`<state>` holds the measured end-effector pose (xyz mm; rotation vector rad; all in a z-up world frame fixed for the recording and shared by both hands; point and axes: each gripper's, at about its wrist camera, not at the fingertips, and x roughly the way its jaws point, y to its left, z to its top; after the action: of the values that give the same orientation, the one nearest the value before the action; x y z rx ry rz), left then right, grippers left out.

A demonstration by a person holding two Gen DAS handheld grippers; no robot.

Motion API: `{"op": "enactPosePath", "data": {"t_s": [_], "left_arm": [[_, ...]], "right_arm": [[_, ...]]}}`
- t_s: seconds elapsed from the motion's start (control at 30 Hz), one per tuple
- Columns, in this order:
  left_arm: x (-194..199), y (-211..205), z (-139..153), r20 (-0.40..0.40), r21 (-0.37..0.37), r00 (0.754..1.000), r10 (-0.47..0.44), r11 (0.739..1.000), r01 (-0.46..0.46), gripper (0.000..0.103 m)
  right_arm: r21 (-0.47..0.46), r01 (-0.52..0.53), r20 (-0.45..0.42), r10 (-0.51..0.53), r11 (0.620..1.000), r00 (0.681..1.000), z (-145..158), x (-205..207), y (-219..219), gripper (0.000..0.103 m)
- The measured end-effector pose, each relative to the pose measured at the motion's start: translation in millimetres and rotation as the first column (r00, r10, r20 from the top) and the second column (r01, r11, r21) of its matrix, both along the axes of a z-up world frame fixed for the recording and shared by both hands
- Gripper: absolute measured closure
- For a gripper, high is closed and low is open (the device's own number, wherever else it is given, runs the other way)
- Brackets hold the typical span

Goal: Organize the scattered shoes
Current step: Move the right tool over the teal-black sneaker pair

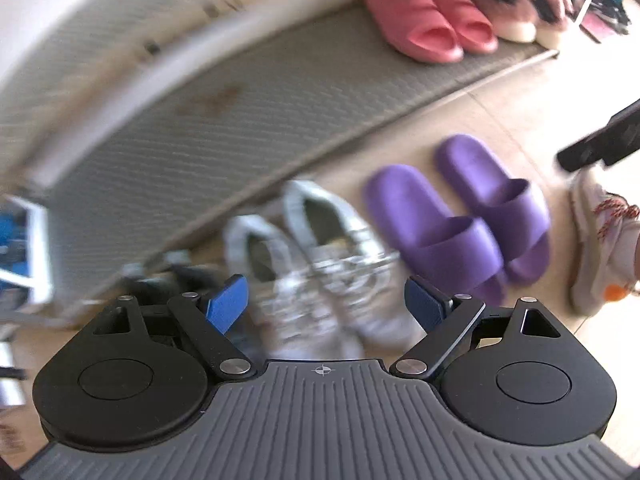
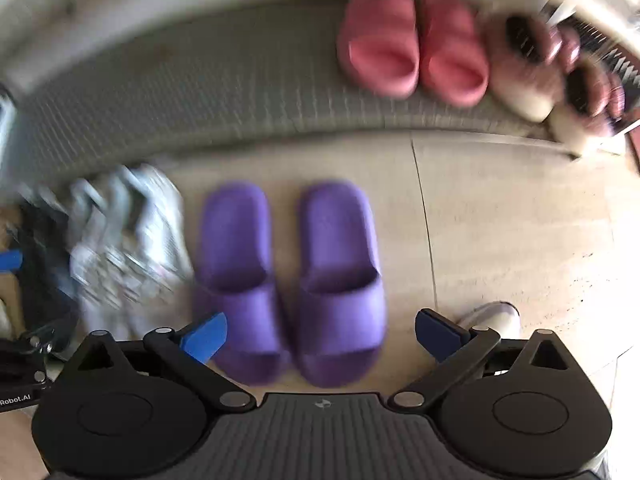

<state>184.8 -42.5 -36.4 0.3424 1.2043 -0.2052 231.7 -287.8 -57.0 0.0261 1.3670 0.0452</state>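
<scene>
Purple slides (image 2: 288,284) lay paired on the floor (image 2: 512,216), just before the grey mat (image 2: 200,92). Your left gripper (image 1: 326,306) and right gripper (image 2: 320,340) were both wide open, empty. You needed one steady, centred descent onto each slide.

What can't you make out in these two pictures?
- Dark shoes, left view: blurred and partly behind the left gripper.
- White sneaker, right view: mostly hidden behind the right gripper.
- Fuzzy slippers, right view: smeared by motion blur.
- Sneaker, left view: cut by the right edge.
</scene>
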Motion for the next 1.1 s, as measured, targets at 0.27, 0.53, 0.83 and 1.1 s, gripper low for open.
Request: {"op": "enactPosePath", "data": {"t_s": [0.27,0.53,0.83,1.1], "left_arm": [[-95.4,64.8,103.2,0.099,0.074,0.992,0.074,0.994,-0.081,0.007],[-188.8,75.9,92.1,0.021,-0.191,0.949,0.313,0.933,-0.304,0.003],[-202.4,54.5,40.0,-0.084,-0.128,0.923,0.376,0.915,-0.384,0.003],[-195.7,56.5,33.5,-0.021,-0.12,0.9,0.435,0.893,-0.434,0.003]], "right_arm": [[0.04,-0.128,0.179,0.119,0.991,0.977,111.7,-58.8,35.5,0.001],[0.086,-0.138,0.23,0.115,0.987,0.966,130.1,-166.5,38.5,0.001],[-0.003,-0.126,0.054,0.126,0.992,0.991,46.0,-191.9,55.5,0.001],[-0.046,-0.154,0.063,0.156,0.987,0.986,36.2,-190.5,59.6,0.001]]}}
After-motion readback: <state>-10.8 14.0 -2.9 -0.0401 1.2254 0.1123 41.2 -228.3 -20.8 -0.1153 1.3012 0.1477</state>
